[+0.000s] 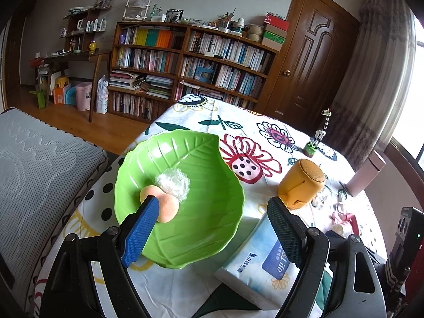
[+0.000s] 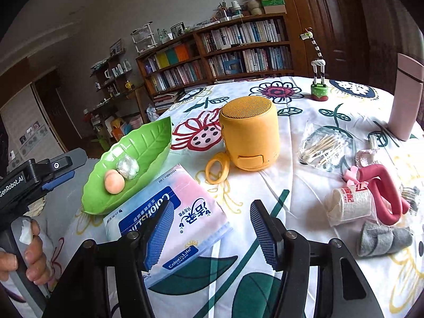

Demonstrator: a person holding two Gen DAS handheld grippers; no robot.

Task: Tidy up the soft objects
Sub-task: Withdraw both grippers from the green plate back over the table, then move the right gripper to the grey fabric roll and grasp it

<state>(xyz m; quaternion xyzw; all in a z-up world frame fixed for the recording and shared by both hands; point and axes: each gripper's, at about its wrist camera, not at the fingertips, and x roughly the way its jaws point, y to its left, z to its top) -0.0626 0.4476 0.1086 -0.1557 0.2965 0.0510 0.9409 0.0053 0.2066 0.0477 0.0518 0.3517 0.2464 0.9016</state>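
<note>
Blue-padded left gripper held wide apart above green leaf dish, its near finger covering part of peach sponge, which lay in dish touching crinkled clear wrap ball. Right gripper likewise spread, gripping nothing, over tissue pack, partly masked. Noted on floral tablecloth: yellow speaker, pink foam curlers, grey felt rolls near frame edge; bookshelf and wooden door behind.
</note>
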